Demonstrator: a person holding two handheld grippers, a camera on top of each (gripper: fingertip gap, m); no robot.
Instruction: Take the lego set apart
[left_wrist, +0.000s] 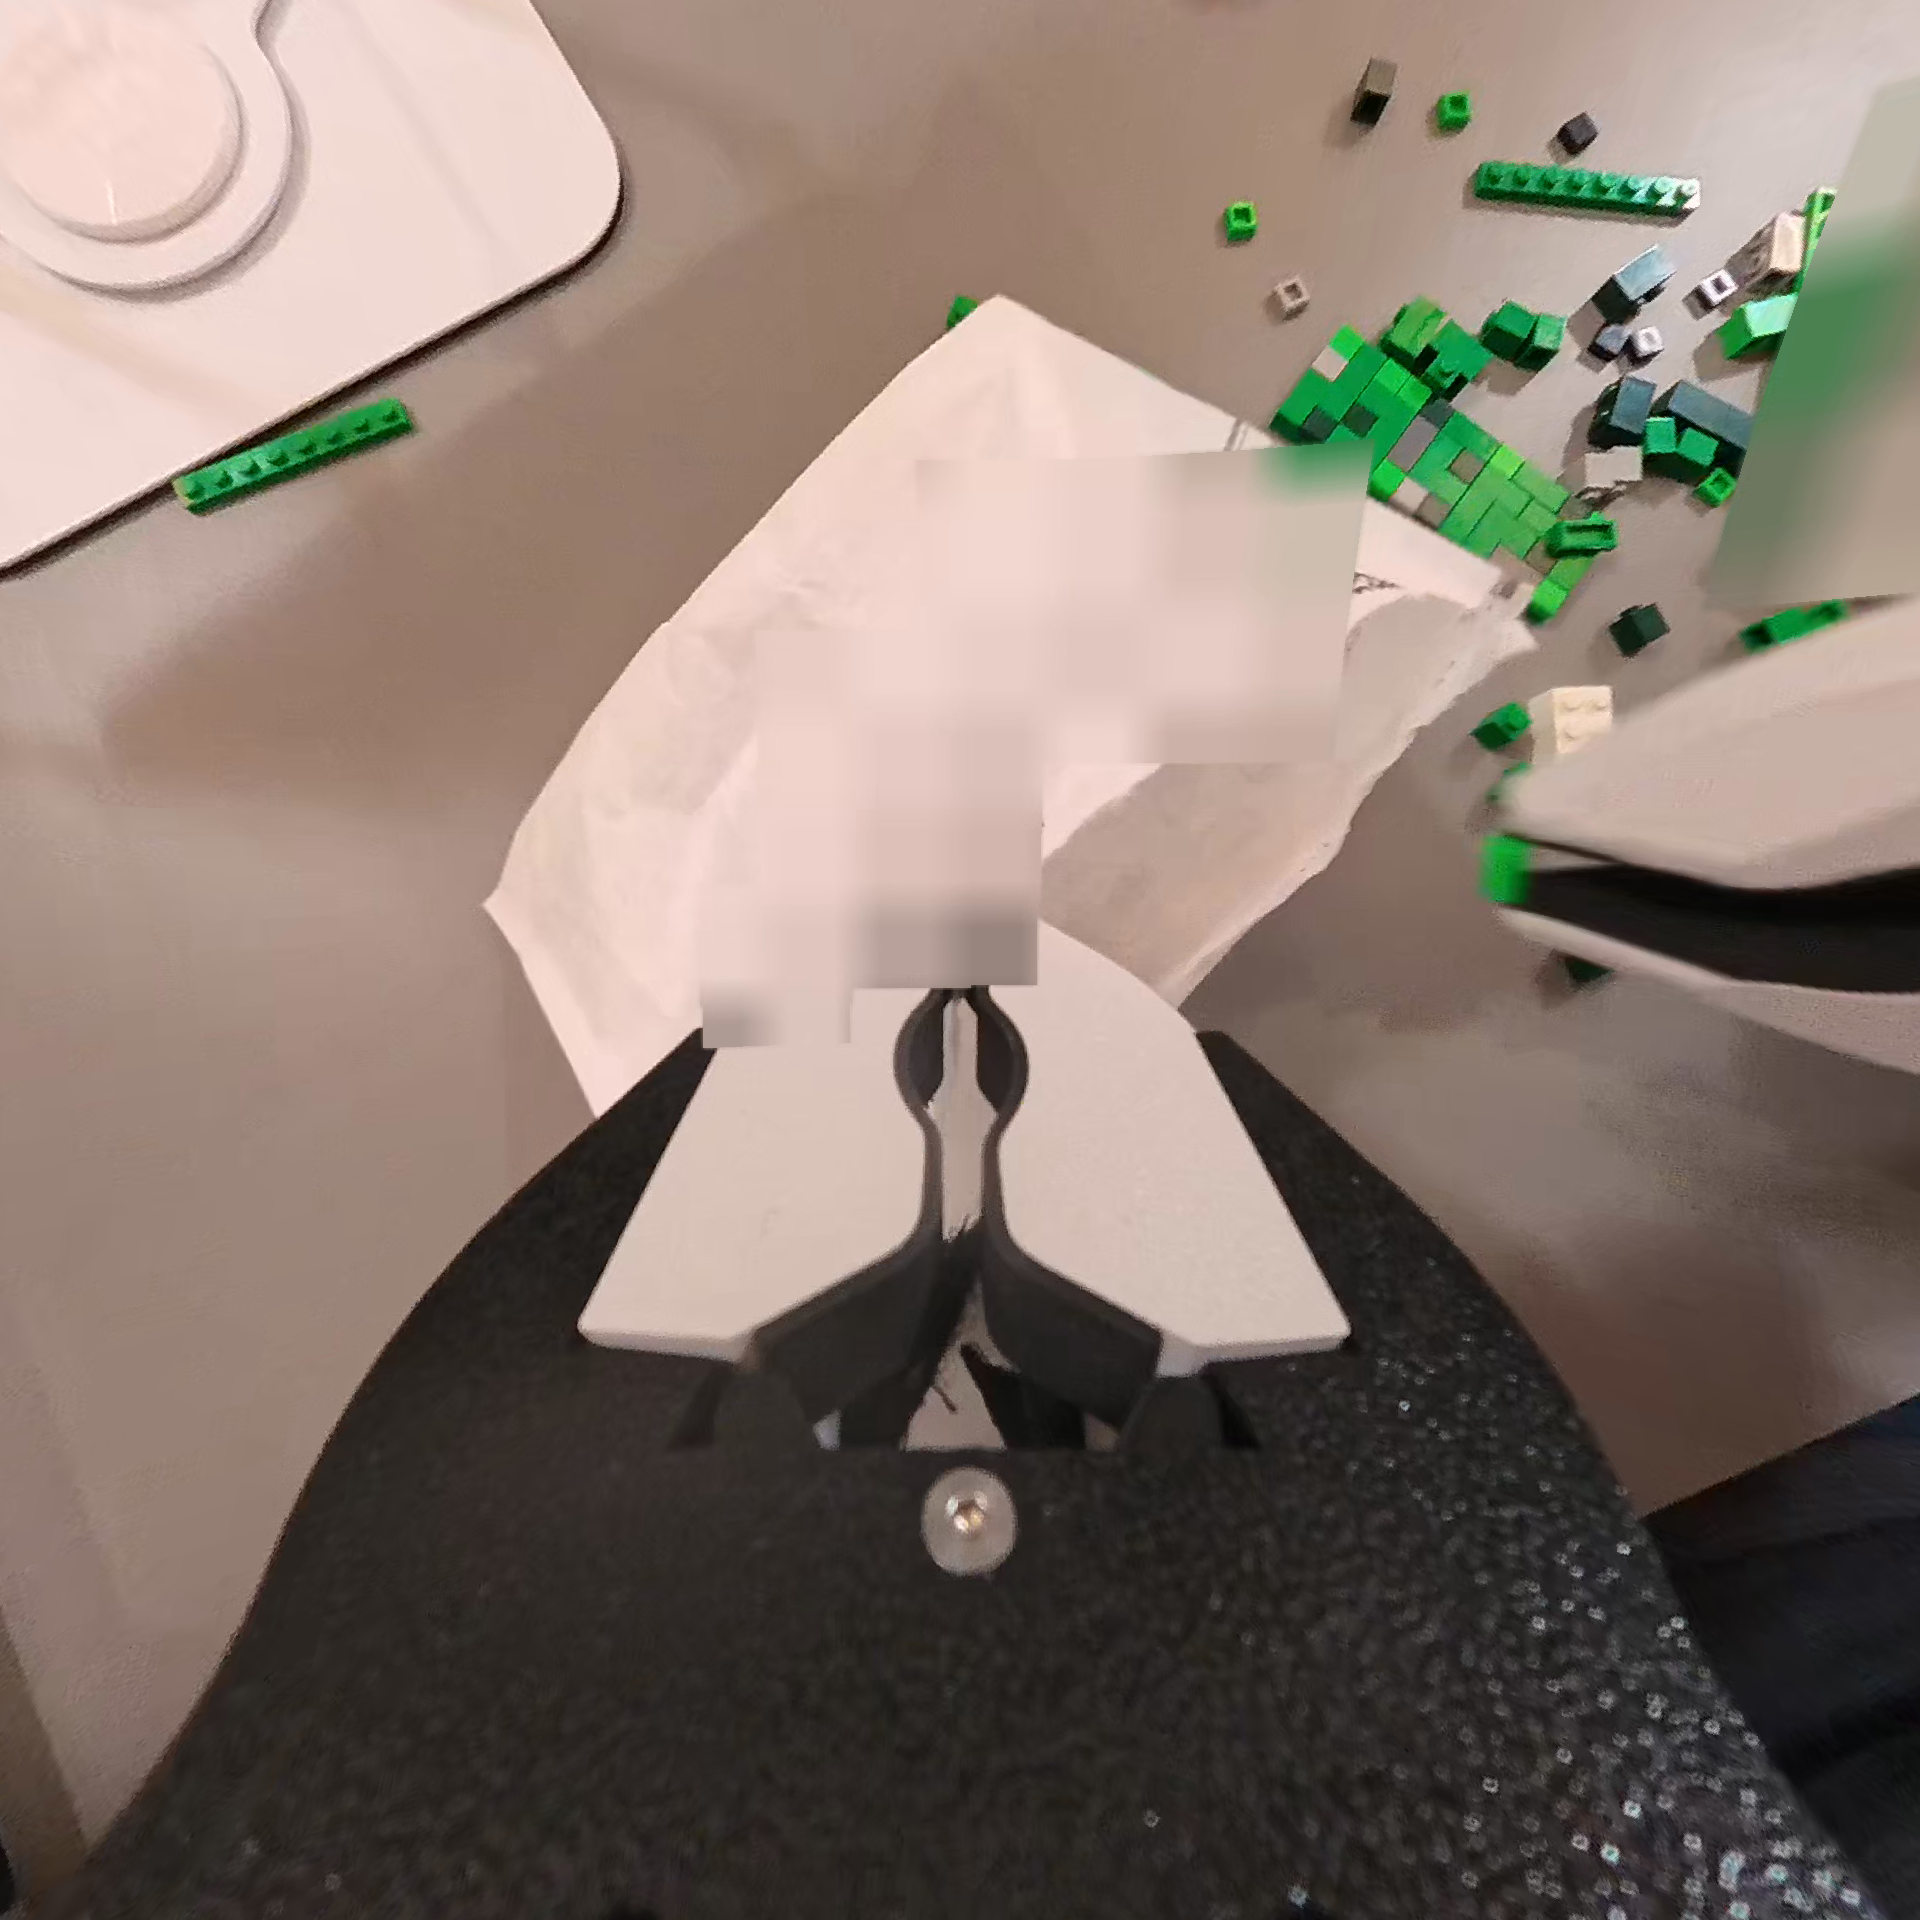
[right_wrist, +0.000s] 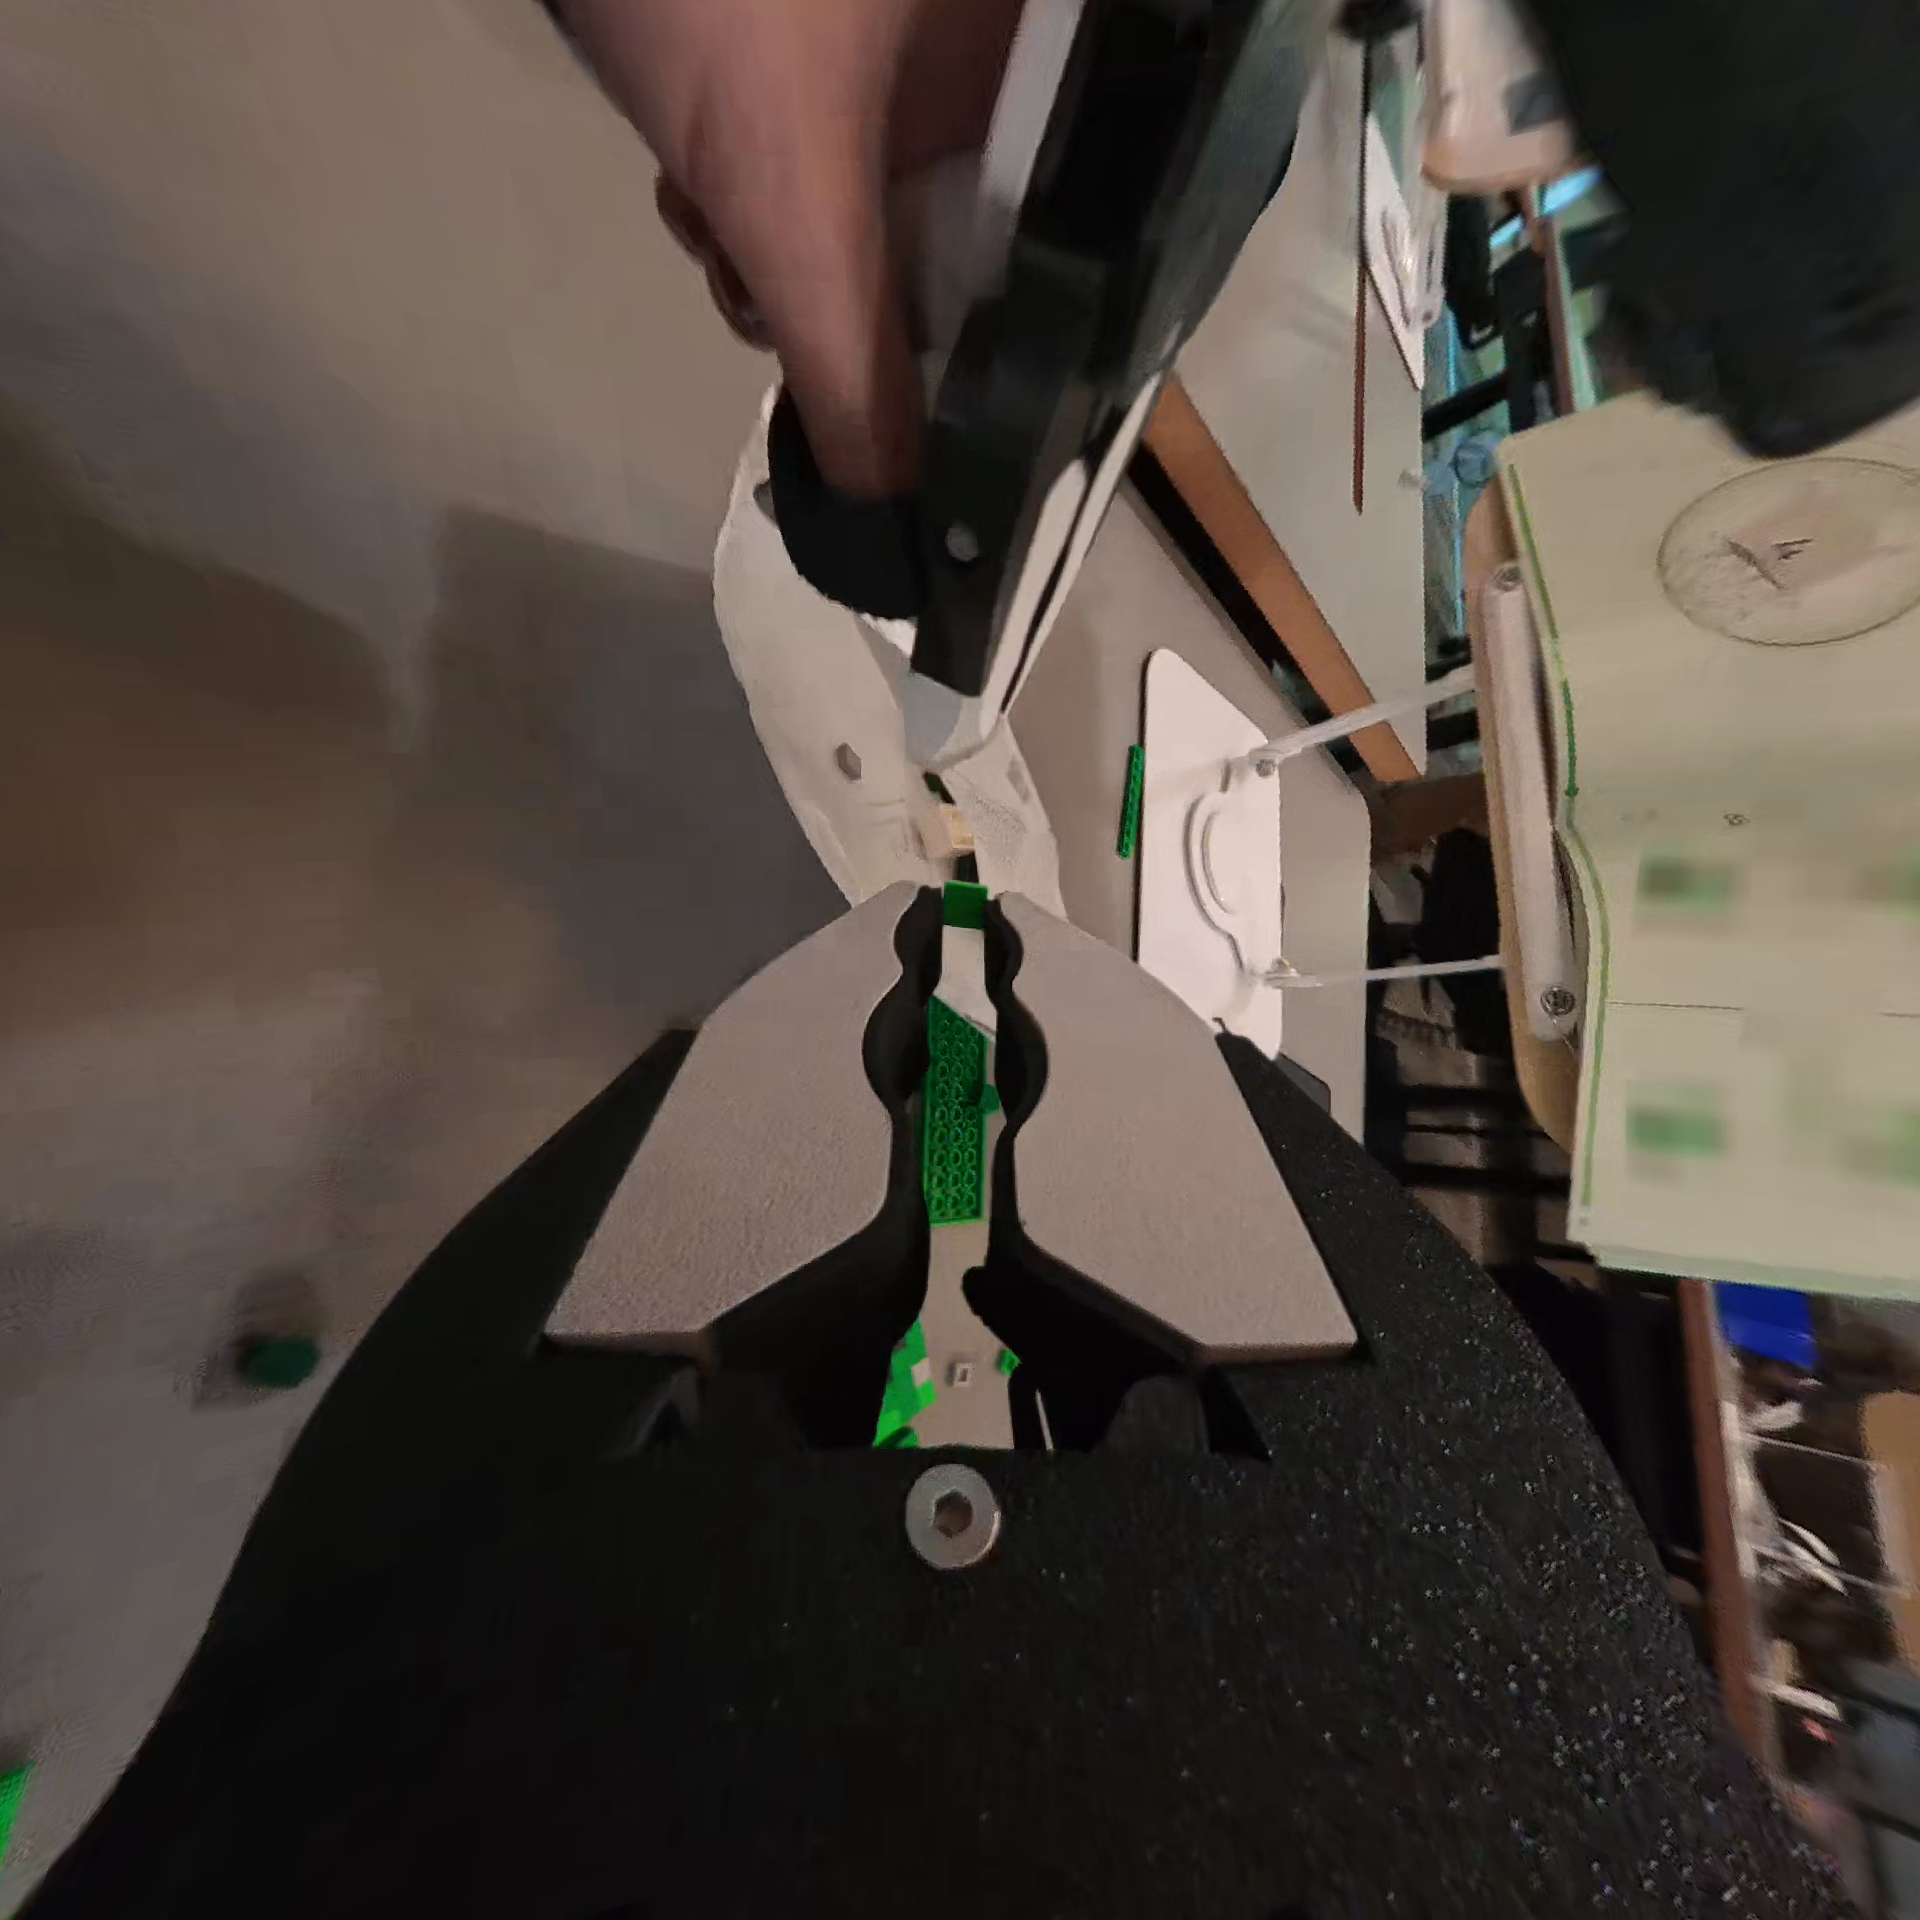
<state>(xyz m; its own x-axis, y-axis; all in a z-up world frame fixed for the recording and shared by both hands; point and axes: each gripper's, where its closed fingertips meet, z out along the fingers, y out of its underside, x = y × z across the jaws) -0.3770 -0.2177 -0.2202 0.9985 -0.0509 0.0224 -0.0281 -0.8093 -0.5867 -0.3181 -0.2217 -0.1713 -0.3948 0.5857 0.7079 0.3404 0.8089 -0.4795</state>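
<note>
Your right gripper (right_wrist: 961, 914) is clamped on a flat bright-green studded lego plate (right_wrist: 956, 1122) that runs back between its grey fingers, and your left gripper (left_wrist: 961, 997) is pinched shut on the edge of a crumpled white paper sheet (left_wrist: 831, 644) on the grey tabletop (left_wrist: 312, 935). In the right wrist view the left gripper's tip sits just beyond the plate's far end, beside a small white piece (right_wrist: 940, 831) that is too small to make out. To separate cleanly, I'd judge you should keep the right grip square on the plate's edges and peel with a slight twist, not a straight pull. The rest of the lego set, a half-built green and grey slab (left_wrist: 1455, 447), lies among loose bricks to the upper right. A long green strip (left_wrist: 291, 455) rests by a white rounded tray (left_wrist: 312, 260) at upper left; the bare tabletop to the left gives room to swing.
</note>
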